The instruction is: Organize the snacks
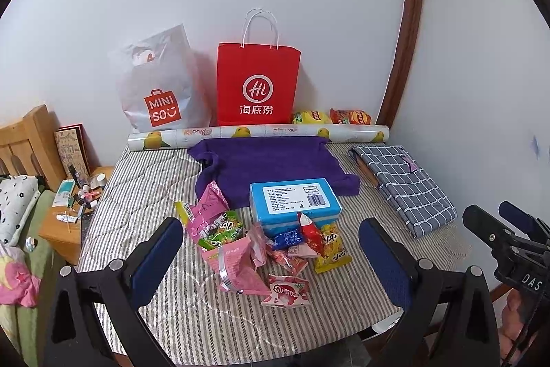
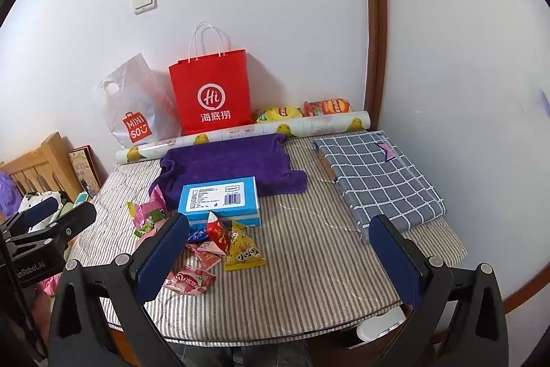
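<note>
A heap of small snack packets [image 1: 254, 246] lies on the striped table cover, in front of a blue box [image 1: 294, 203]; the heap also shows in the right wrist view [image 2: 213, 246], with the box [image 2: 220, 200] behind it. A pink packet [image 1: 287, 291] lies nearest the front edge. A yellow packet [image 1: 331, 250] sits at the heap's right. My left gripper [image 1: 271, 260] is open and empty, held above the heap near the table's front. My right gripper [image 2: 278, 257] is open and empty, over the bare striped cover right of the heap.
A red paper bag [image 1: 257, 85] and a white MINISO bag [image 1: 161, 85] stand against the wall. Two chip bags [image 1: 330, 116] lie behind a paper roll [image 1: 257, 133]. A purple towel [image 1: 275, 164] and a folded checked cloth [image 1: 409, 184] lie on the table. A cluttered nightstand [image 1: 75, 212] stands left.
</note>
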The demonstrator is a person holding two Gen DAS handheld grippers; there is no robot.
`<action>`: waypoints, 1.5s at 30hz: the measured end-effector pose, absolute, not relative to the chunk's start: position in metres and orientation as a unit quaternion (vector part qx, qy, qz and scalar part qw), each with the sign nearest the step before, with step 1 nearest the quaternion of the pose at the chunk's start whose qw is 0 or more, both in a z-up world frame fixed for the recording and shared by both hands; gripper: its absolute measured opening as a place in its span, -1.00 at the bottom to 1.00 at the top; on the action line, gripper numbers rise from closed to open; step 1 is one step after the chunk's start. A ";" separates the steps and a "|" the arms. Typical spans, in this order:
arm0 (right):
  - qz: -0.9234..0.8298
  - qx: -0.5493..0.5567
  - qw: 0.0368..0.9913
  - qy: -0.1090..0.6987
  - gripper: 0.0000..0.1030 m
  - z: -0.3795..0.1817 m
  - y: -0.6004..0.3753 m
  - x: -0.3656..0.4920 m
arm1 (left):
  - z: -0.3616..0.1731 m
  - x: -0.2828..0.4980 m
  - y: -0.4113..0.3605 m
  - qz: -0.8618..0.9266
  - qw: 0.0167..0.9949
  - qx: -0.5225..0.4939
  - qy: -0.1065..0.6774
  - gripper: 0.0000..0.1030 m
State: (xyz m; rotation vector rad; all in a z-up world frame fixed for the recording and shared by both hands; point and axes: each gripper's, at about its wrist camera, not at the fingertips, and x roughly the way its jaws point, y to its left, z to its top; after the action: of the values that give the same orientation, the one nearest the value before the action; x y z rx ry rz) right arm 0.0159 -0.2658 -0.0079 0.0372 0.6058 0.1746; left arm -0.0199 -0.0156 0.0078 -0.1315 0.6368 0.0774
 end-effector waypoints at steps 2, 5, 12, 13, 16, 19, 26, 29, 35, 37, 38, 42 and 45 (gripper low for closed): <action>0.086 0.019 0.951 0.297 0.99 -0.008 -0.266 0.016 | 0.007 -0.020 -0.016 0.038 0.947 -0.065 0.312 0.99; 0.086 0.019 0.951 0.297 0.99 -0.009 -0.266 0.014 | 0.007 -0.020 -0.016 0.038 0.947 -0.064 0.312 0.99; 0.086 0.020 0.951 0.295 0.99 -0.008 -0.266 0.011 | 0.007 -0.021 -0.016 0.037 0.947 -0.064 0.312 0.99; 0.086 0.019 0.951 0.295 0.99 -0.008 -0.266 0.011 | 0.007 -0.021 -0.017 0.036 0.947 -0.064 0.312 0.99; 0.086 0.020 0.951 0.295 0.99 -0.008 -0.266 0.011 | 0.007 -0.021 -0.017 0.035 0.948 -0.063 0.312 0.99; 0.087 0.020 0.951 0.296 0.99 -0.009 -0.266 0.011 | 0.007 -0.021 -0.017 0.035 0.948 -0.062 0.312 0.99; 0.086 0.020 0.951 0.296 0.99 -0.010 -0.266 0.010 | 0.006 -0.022 -0.019 0.036 0.948 -0.062 0.311 0.99; 0.087 0.021 0.951 0.295 0.99 -0.010 -0.266 0.010 | 0.006 -0.021 -0.019 0.036 0.948 -0.062 0.311 0.99; 0.088 0.019 0.952 0.293 0.99 -0.011 -0.264 0.007 | 0.006 -0.021 -0.019 0.036 0.948 -0.062 0.311 0.99; 0.089 0.019 0.952 0.293 0.99 -0.010 -0.264 0.007 | 0.006 -0.022 -0.020 0.036 0.948 -0.061 0.311 0.99; 0.088 0.019 0.952 0.293 0.99 -0.010 -0.264 0.006 | 0.006 -0.022 -0.020 0.036 0.948 -0.062 0.311 0.99; 0.090 0.018 0.952 0.291 0.99 -0.010 -0.262 0.006 | 0.006 -0.022 -0.020 0.036 0.948 -0.061 0.311 0.99; 0.090 0.017 0.953 0.290 0.99 -0.010 -0.262 0.004 | 0.006 -0.021 -0.020 0.036 0.948 -0.061 0.311 0.99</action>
State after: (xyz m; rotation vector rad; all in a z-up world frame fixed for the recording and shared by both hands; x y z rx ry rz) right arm 0.0043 -0.2619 -0.0097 0.0355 0.5893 0.1835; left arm -0.0215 -0.0201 0.0062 -0.1248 0.6330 0.0731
